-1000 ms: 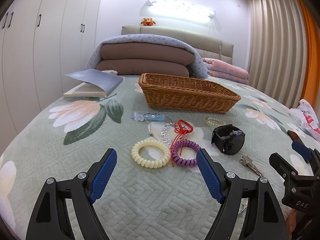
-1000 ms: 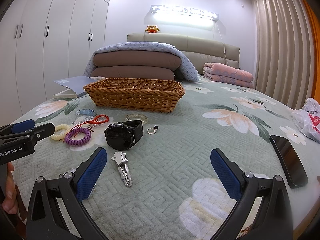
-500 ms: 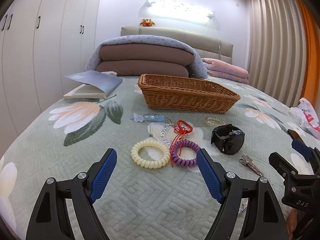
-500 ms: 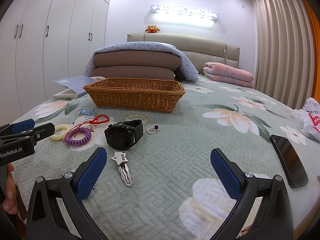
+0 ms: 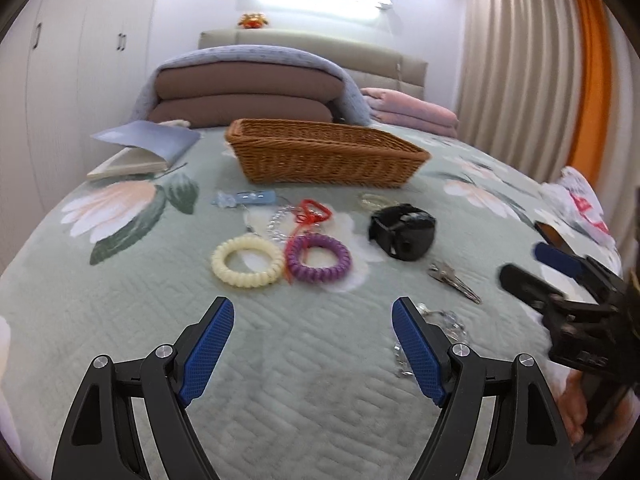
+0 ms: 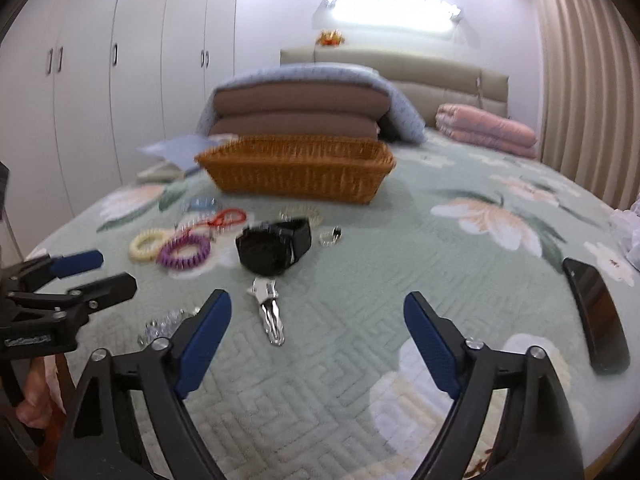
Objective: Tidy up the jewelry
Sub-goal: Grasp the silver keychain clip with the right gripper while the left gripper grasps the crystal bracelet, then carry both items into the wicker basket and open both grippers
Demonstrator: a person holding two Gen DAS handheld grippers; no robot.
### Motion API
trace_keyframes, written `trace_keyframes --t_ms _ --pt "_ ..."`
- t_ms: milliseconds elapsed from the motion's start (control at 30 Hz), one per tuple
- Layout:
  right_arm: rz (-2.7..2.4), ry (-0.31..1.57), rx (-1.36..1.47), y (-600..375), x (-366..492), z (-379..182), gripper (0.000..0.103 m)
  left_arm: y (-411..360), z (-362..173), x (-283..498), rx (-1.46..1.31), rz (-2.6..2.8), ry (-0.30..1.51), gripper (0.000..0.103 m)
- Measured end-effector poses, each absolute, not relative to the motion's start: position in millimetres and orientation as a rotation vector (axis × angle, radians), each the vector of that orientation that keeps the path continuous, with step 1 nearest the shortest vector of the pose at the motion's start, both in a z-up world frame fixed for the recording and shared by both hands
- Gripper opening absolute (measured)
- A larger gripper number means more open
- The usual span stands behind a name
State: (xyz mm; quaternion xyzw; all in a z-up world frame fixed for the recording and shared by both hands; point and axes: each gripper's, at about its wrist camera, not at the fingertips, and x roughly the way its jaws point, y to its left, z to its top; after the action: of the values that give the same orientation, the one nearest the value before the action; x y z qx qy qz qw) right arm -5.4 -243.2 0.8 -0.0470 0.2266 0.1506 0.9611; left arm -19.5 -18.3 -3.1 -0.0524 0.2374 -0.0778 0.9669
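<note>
Pre-grasp: nothing is in the wicker basket (image 5: 328, 160) mid-bed. Your left gripper (image 5: 312, 344) gapes empty near the cream coil bracelet (image 5: 247, 261). Your right gripper (image 6: 316, 340), jaws just narrowing, still empty, faces the silver clip (image 6: 269, 312). Descend, straddle, then pinch.

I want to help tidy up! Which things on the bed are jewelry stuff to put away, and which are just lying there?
For the job:
wicker basket
cream coil bracelet
purple coil bracelet
red cord
clear bead bracelet
black watch
small ring
silver clip

Just lying about:
book
phone
folded blankets
plastic bag
</note>
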Motion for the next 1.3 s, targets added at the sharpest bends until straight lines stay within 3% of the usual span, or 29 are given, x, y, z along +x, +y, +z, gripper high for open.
trace_keyframes --t_ms 67,133,200,333,500,767,933,1200,1267,1300 --pt "0.335 0.481 -0.099 -240 -2 1 0.073 -22 0 -21 -0.092 -0.188 0.509 0.082" --pt "0.350 0.514 -0.111 -236 3 2 0.054 -23 2 -19 -0.089 -0.214 0.557 0.082" --pt "0.367 0.548 -0.119 -233 11 1 0.050 -25 1 -17 -0.091 -0.246 0.567 0.081" --pt "0.406 0.606 -0.109 -230 24 -2 0.047 -33 -2 -15 -0.110 -0.307 0.616 0.062" --pt "0.446 0.655 -0.105 -224 36 -6 0.034 -46 -9 -8 -0.091 -0.345 0.691 0.061" --pt "0.476 0.703 -0.128 -212 48 -15 0.033 -59 -16 -5 -0.018 -0.309 0.737 0.047" --pt "0.460 0.708 -0.088 -220 51 -15 0.032 -48 -16 -3 -0.021 -0.258 0.738 0.016" --pt "0.432 0.718 -0.120 -212 55 -15 0.032 -51 -17 -1 0.016 -0.246 0.733 0.017" --pt "0.430 0.714 -0.128 -210 55 -15 0.027 -54 -17 -2 0.031 -0.240 0.727 0.017" --pt "0.442 0.713 -0.126 -210 54 -15 0.020 -54 -18 -1 0.030 -0.240 0.725 0.017"
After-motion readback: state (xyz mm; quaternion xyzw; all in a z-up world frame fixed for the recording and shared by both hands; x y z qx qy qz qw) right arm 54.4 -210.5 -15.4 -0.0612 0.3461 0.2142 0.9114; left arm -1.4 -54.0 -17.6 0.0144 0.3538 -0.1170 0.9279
